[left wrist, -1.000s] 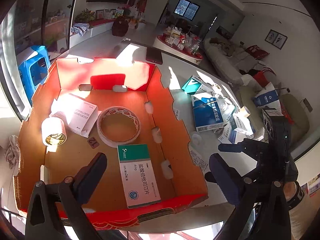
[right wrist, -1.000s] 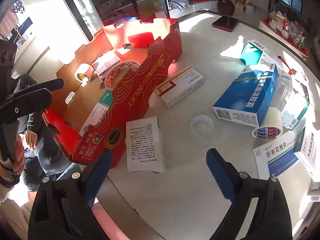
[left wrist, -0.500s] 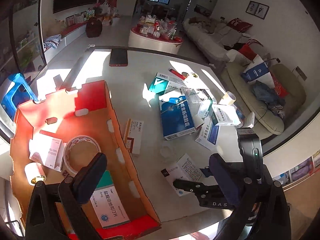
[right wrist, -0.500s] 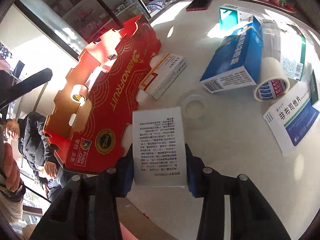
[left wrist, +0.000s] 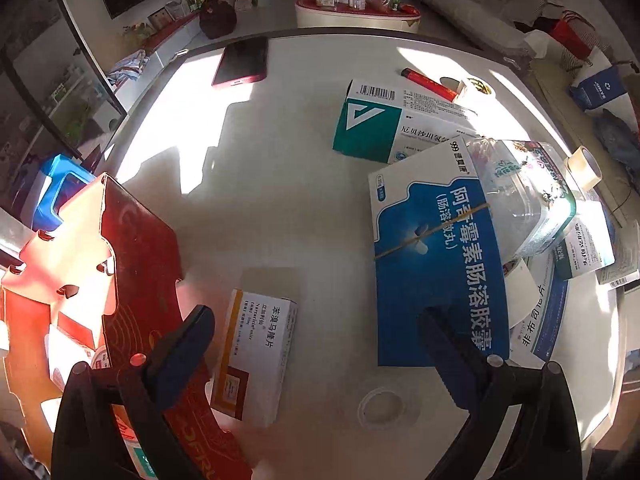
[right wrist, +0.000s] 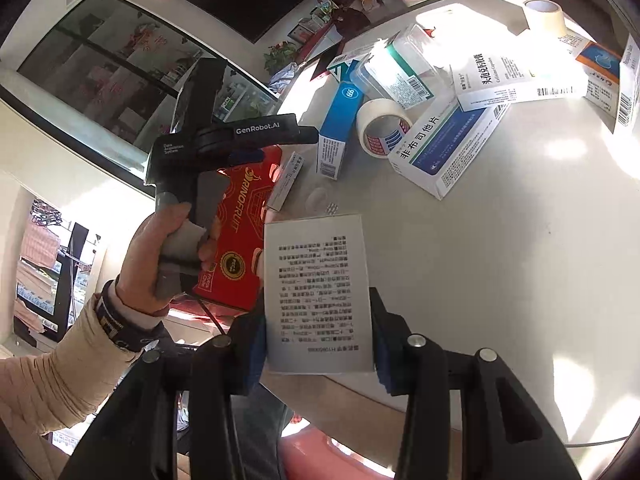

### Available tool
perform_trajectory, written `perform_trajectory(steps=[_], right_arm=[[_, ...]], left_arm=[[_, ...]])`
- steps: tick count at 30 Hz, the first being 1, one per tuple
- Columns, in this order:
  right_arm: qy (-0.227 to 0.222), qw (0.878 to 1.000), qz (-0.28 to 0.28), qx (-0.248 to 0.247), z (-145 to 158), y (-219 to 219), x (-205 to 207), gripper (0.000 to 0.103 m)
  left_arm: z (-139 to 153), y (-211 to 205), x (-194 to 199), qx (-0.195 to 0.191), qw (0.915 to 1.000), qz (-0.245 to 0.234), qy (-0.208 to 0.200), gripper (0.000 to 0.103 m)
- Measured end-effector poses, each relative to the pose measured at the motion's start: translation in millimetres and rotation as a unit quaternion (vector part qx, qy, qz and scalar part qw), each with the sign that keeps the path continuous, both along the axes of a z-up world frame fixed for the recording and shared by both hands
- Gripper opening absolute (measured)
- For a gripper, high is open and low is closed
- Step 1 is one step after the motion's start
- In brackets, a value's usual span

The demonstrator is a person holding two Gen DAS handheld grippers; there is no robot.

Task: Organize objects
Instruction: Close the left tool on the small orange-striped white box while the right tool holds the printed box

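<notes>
A broad bare stretch of the table (left wrist: pixel 280 160) lay open between the red tray (left wrist: pixel 140 248) on the left and the box pile on the right. Within it only an orange-and-white box (left wrist: pixel 256 344), just beside the tray wall, and a clear lid (left wrist: pixel 380 404) stood in the way. The blue box (left wrist: pixel 436 264) and the teal box (left wrist: pixel 380 124) walled off the right side. A phone (left wrist: pixel 242 62) lay near the far edge. In the right wrist view, the near table (right wrist: pixel 500 280) was clear, with a tape roll (right wrist: pixel 380 128) and boxes crowded beyond.
</notes>
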State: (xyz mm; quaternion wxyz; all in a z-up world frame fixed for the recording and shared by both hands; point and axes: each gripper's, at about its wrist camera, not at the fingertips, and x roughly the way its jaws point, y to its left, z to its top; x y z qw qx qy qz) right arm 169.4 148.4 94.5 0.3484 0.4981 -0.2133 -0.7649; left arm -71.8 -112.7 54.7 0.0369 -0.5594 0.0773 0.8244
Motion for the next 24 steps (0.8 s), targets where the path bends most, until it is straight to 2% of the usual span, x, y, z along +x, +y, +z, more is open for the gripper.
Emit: perform_trajectory(steps=[1, 8, 9, 12, 14, 17, 19, 24], right_arm=[[0.004, 1.0, 0.003, -0.006, 0.7, -0.9, 0.3, 0.043], [0.011, 0.999, 0.009, -0.03, 2.9, -4.9, 1.6, 0.044], [0.011, 0.999, 0.007, -0.031, 3.0, -3.6, 1.5, 0.044], [0.012, 0.999, 0.0, -0.04, 3.0, 2.4, 2.0, 0.044], [0.008, 0.999, -0.006, -0.053, -0.4, 5.3, 0.4, 0.044], [-0.001, 0.998, -0.009, -0.054, -5.8, 7.8, -0.8, 0.044], [0.002, 0.999, -0.009, -0.052, -5.2, 9.3, 2.0, 0.044], [0.012, 0.997, -0.018, -0.073, -0.4, 14.3, 4.1, 0.045]], left_arm=[[-3.5, 3.1, -1.7, -0.019, 0.9998, -0.001, -0.002, 0.103], [-24.1, 17.4, -9.6, -0.091, 0.9957, 0.001, -0.018, 0.103], [-24.4, 17.7, -9.6, -0.091, 0.9957, -0.001, -0.018, 0.103], [-16.1, 14.6, -6.1, -0.056, 0.9982, -0.014, -0.017, 0.103], [-10.8, 16.5, -5.4, -0.046, 0.9985, -0.024, -0.016, 0.103], [-8.2, 16.6, -12.2, -0.058, 0.998, -0.016, -0.02, 0.103], [-13.8, 8.8, -19.9, -0.047, 0.9977, 0.0, -0.049, 0.103], [-25.6, 13.9, -25.0, -0.085, 0.9924, -0.022, -0.086, 0.103]])
